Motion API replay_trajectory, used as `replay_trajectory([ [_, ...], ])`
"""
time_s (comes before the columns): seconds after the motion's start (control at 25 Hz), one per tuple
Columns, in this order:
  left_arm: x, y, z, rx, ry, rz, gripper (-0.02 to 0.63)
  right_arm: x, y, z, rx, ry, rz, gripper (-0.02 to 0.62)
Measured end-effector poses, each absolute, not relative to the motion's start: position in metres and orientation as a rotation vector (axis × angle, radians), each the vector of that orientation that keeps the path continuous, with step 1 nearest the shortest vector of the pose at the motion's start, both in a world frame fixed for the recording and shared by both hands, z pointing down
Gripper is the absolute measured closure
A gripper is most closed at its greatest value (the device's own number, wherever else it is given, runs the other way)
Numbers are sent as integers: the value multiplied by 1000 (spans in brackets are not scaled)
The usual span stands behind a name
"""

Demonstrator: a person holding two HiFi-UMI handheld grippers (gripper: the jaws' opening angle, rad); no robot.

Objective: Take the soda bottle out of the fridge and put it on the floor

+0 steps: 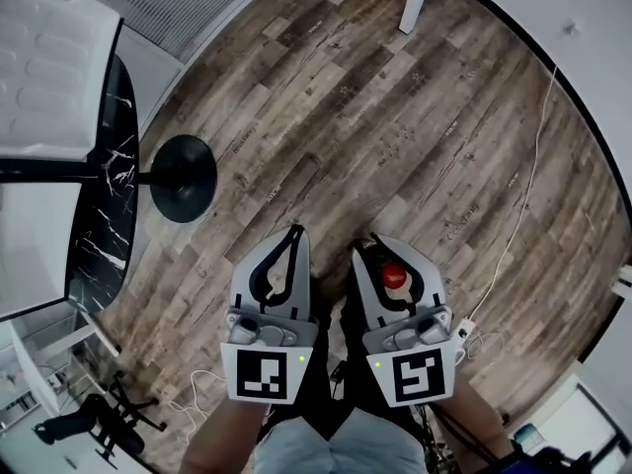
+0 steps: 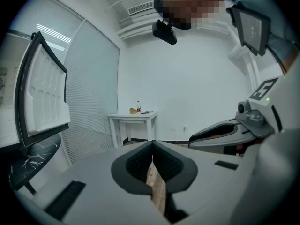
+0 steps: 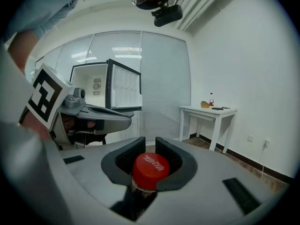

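My right gripper (image 3: pixel 149 142) is shut on the neck of the soda bottle, whose red cap (image 3: pixel 151 169) sits between the dark pads. The bottle's body hangs hidden under the jaws. From the head view the red cap (image 1: pixel 393 273) shows inside the right gripper (image 1: pixel 373 243), held over the wooden floor (image 1: pixel 395 126). Beside it, my left gripper (image 1: pixel 293 233) is shut with nothing in it. Its pads (image 2: pixel 140 163) meet in the left gripper view. The fridge (image 3: pixel 91 90) stands behind with its door (image 3: pixel 124 90) open.
The open fridge door (image 1: pixel 49 67) is at the left of the head view, next to a black marbled panel (image 1: pixel 104 205) and a black round stand base (image 1: pixel 183 178). A white table (image 3: pixel 208 110) carries another small bottle (image 3: pixel 211 100). A white cable (image 1: pixel 523 215) runs along the floor at right.
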State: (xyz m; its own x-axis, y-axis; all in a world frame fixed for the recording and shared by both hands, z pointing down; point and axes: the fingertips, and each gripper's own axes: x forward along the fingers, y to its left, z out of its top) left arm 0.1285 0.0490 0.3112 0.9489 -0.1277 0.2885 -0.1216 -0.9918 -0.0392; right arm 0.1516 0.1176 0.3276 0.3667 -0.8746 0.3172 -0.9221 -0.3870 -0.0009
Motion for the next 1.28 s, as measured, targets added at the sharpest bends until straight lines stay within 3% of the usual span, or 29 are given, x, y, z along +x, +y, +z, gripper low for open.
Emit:
replay_trajectory([
  [1.28,128,15,529,-3106,125,-588,589,156,92,550,2439,-1567,438,517],
])
